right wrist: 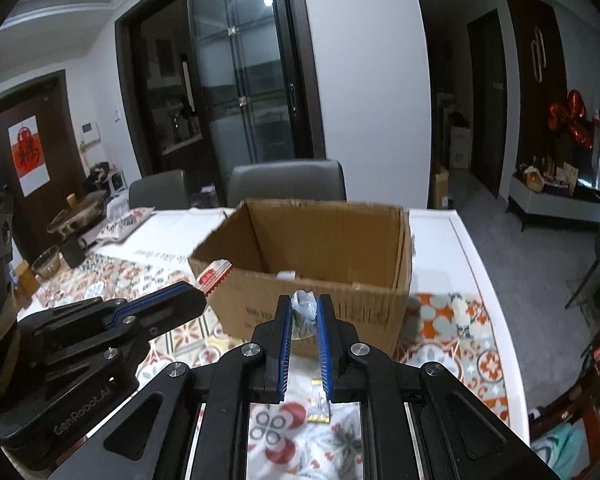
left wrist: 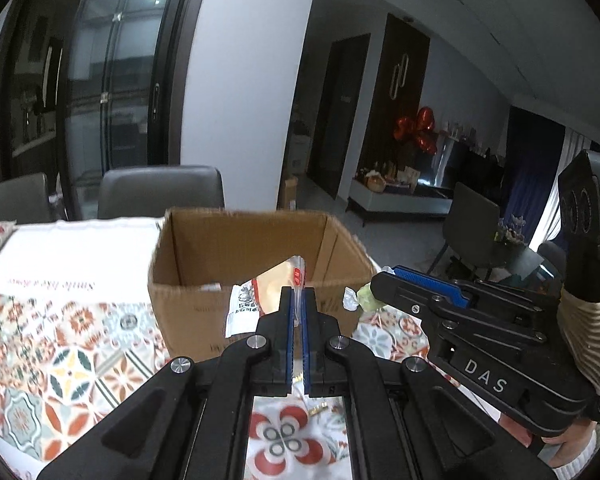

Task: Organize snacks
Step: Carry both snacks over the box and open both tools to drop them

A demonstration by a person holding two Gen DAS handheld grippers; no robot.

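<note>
Above the patterned counter [left wrist: 60, 320], two snacks are carried toward the cardboard box [left wrist: 260, 248]: a packet [left wrist: 276, 280] pinched in the left tongs [left wrist: 298, 300], a wrapped sweet [right wrist: 305, 305] in the right tongs [right wrist: 305, 312]. Release over the box appears next.

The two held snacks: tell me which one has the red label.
The flat packet pinched by the left gripper: white and orange with a red label. The right gripper holds a small clear-wrapped candy instead.

I hold the left gripper [left wrist: 299, 292] and right gripper [right wrist: 305, 304] side by side, angled downward, each clamped on a packet.
</note>
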